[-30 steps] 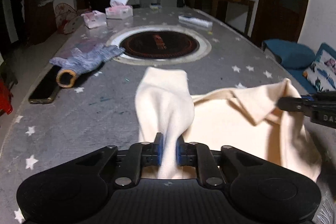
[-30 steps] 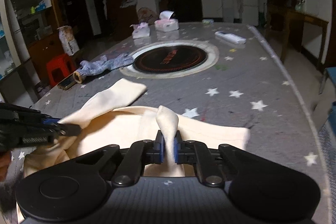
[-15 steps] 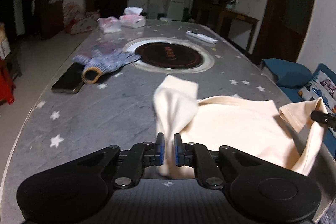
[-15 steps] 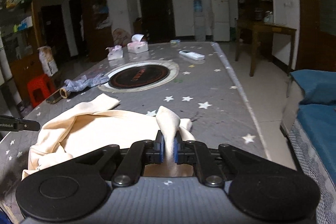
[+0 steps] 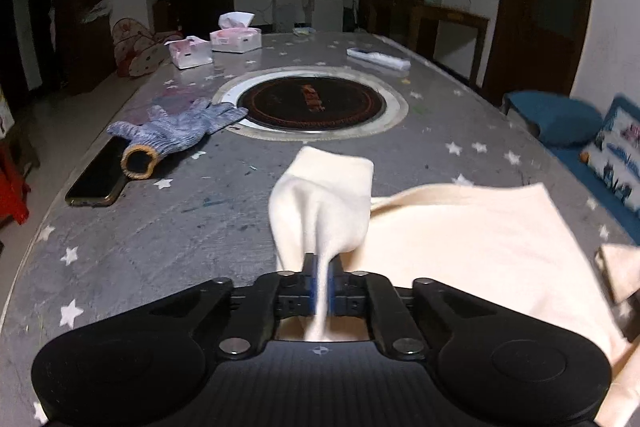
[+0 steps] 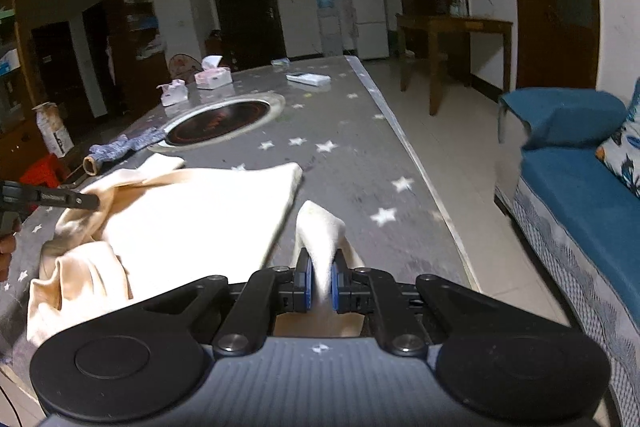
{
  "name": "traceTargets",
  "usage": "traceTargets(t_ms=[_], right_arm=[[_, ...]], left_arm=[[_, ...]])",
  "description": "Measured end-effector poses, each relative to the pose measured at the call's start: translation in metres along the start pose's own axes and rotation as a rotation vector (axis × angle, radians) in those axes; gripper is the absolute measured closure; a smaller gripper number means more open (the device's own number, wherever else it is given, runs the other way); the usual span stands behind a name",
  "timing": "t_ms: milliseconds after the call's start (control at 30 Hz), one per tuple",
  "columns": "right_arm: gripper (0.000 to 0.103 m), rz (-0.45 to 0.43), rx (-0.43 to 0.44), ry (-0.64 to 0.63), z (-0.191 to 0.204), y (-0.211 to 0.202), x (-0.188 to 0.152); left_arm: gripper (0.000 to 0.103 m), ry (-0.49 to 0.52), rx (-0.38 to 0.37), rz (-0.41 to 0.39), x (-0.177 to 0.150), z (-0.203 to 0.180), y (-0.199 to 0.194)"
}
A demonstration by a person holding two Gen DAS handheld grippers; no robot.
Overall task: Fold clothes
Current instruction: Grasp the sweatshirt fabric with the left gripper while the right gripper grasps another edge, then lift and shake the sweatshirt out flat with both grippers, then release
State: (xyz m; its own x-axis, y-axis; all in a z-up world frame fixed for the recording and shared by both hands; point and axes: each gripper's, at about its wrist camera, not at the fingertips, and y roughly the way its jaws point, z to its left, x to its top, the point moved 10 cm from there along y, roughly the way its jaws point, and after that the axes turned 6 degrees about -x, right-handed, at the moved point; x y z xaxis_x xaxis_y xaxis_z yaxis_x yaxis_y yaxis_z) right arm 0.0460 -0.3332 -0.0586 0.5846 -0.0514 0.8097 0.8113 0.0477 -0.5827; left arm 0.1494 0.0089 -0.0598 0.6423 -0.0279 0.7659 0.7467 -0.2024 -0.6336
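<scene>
A cream shirt (image 5: 460, 227) lies spread on the grey star-patterned table (image 5: 160, 227). My left gripper (image 5: 321, 275) is shut on one bunched part of it, with a sleeve (image 5: 324, 195) standing up in front of the fingers. My right gripper (image 6: 320, 279) is shut on another fold of the same shirt (image 6: 192, 219) near the table's right edge. The left gripper also shows at the left of the right wrist view (image 6: 86, 202), pinching the cloth.
A blue knit glove (image 5: 176, 131) and a dark phone (image 5: 100, 175) lie at the left. A round black hotplate (image 5: 312, 103) sits mid-table. Tissue boxes (image 5: 236, 39) and a remote (image 5: 378, 58) are farther back. A blue sofa (image 6: 580, 195) stands right of the table.
Both grippers have kept their hold and drawn the shirt wider apart and flatter on the table. The right gripper has swung toward the table's right edge.
</scene>
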Motion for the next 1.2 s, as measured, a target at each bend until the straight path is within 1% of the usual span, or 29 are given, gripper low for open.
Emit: traceTargets(t_ms=[167,300,433,500,567,600,667,700,733,767,833,933,1000,1033,1100,1200], right_arm=[[0.095,0.0,-0.017,0.013,-0.01,-0.002,-0.003],[0.095,-0.014,-0.018,0.009,-0.012,-0.005,-0.001],[0.095,-0.024,-0.02,0.007,-0.014,-0.009,-0.001],[0.095,-0.018,-0.021,0.006,-0.016,-0.009,-0.003],[0.095,-0.001,-0.021,0.006,-0.017,-0.008,-0.007],[0.095,0.013,-0.02,0.003,-0.018,-0.006,-0.011],[0.094,0.031,-0.022,-0.005,-0.018,-0.003,-0.016],[0.091,0.037,-0.025,-0.009,-0.019,-0.003,-0.017],[0.09,0.041,-0.03,-0.014,-0.02,-0.004,-0.017],[0.087,0.04,-0.037,-0.017,-0.022,-0.005,-0.017],[0.085,0.033,-0.052,-0.019,-0.028,-0.008,-0.013],[0.084,0.021,-0.072,-0.018,-0.037,-0.013,-0.006],[0.083,0.014,-0.074,-0.027,-0.038,-0.014,0.001],[0.083,0.01,-0.073,-0.036,-0.037,-0.013,0.004],[0.083,0.005,-0.064,-0.058,-0.032,-0.011,0.01],[0.083,-0.012,-0.045,-0.083,-0.021,-0.008,0.021]], left_arm=[[0.1,-0.094,0.002,-0.066,0.0,0.021,-0.047],[0.1,-0.145,0.013,-0.115,-0.009,0.036,-0.092],[0.1,-0.179,0.027,-0.137,-0.033,0.048,-0.137],[0.1,-0.187,0.047,-0.116,-0.049,0.055,-0.148],[0.099,-0.209,0.067,-0.066,-0.069,0.064,-0.148],[0.097,-0.215,0.086,-0.038,-0.078,0.069,-0.145],[0.089,-0.23,0.116,0.015,-0.092,0.078,-0.141],[0.078,-0.234,0.13,0.028,-0.096,0.082,-0.14],[0.07,-0.227,0.146,0.032,-0.096,0.084,-0.141],[0.067,-0.217,0.159,0.028,-0.096,0.085,-0.143],[0.061,-0.207,0.165,0.014,-0.089,0.085,-0.145],[0.058,-0.171,0.153,-0.016,-0.072,0.077,-0.143],[0.058,-0.147,0.124,-0.03,-0.058,0.067,-0.136],[0.053,-0.137,0.106,-0.033,-0.053,0.062,-0.133],[0.048,-0.127,0.065,-0.032,-0.042,0.054,-0.123],[0.046,-0.087,0.032,-0.03,-0.029,0.041,-0.115]])
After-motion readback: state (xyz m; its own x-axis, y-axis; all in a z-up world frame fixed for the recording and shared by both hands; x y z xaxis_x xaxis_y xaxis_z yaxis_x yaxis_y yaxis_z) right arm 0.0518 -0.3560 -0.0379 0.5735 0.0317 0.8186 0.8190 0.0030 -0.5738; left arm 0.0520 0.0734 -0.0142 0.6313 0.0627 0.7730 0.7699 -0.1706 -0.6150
